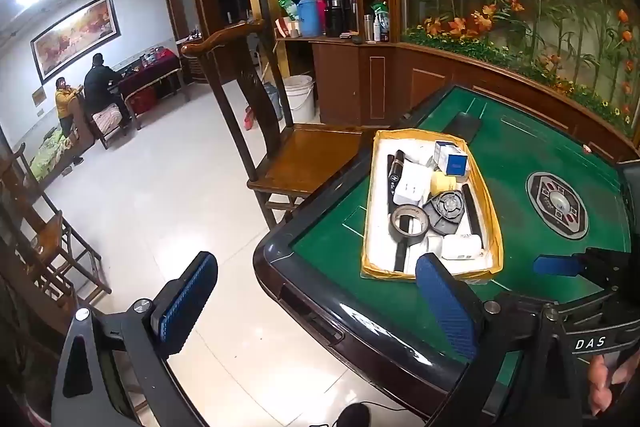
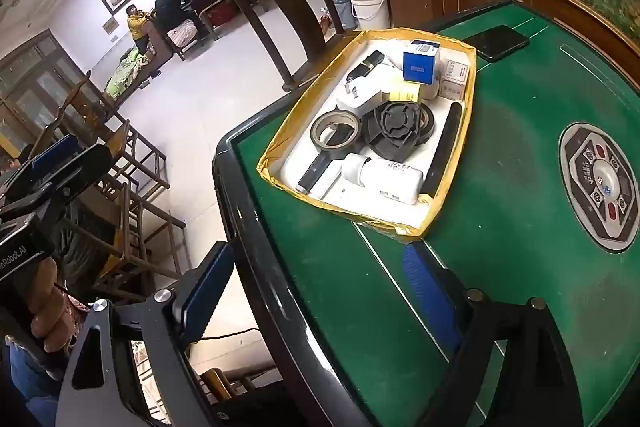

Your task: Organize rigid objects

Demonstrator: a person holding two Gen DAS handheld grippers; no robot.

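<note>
Left wrist view: the left gripper hangs with jaws wide and empty, straddling the tabletop corner. The tray of loose items lies ahead and to the right, its long axis running away from the jaws.

Right wrist view: the right gripper has jaws wide, empty. The tray sits just ahead; this hand looks nearer, the white box nearest it.
</note>
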